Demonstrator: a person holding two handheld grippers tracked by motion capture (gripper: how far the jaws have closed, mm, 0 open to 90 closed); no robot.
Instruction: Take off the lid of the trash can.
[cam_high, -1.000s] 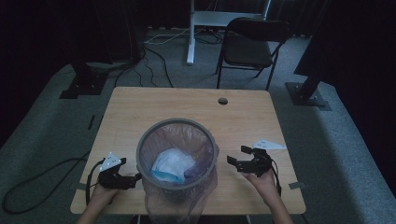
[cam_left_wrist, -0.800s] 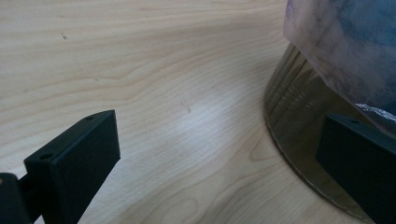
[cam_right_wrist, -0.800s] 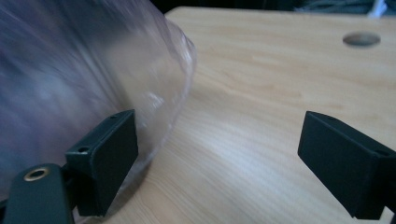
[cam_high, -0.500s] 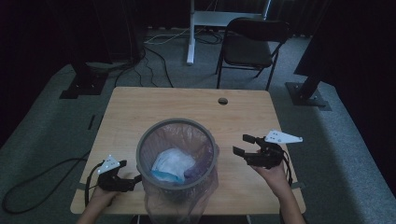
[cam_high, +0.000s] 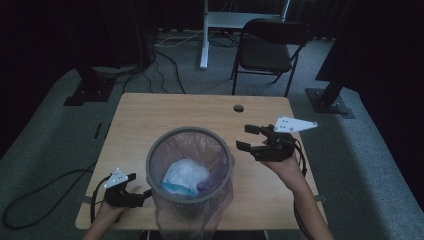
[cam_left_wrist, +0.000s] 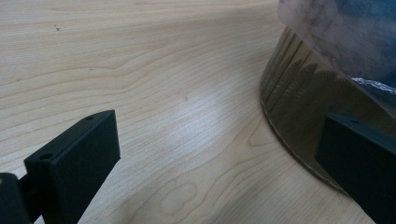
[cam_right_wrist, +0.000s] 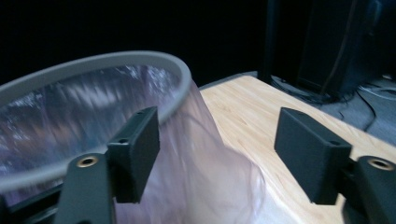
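Note:
A grey-rimmed bin (cam_high: 190, 131) lined with a clear plastic bag stands at the near middle of the wooden table (cam_high: 165, 112). A crumpled white and blue wad (cam_high: 185, 176) lies inside it. My left gripper (cam_high: 145, 192) rests low on the table at the bin's left, open, its jaws facing the bin's base (cam_left_wrist: 299, 93). My right gripper (cam_high: 242, 137) hangs in the air just right of the rim, pointing at it. Its jaws have just been closing a little but stand open, and nothing is pressed between them. In the right gripper view the rim (cam_right_wrist: 93, 63) and the slack liner (cam_right_wrist: 201, 172) lie close ahead.
A small round hole (cam_high: 238, 107) sits near the table's far edge. Behind the table stand a dark folding chair (cam_high: 267, 47) and a white desk leg (cam_high: 204, 35). Black stand bases and cables lie on the grey carpet.
My right gripper has lifted off the table and come up beside the bin's rim. The left gripper has stayed where it was.

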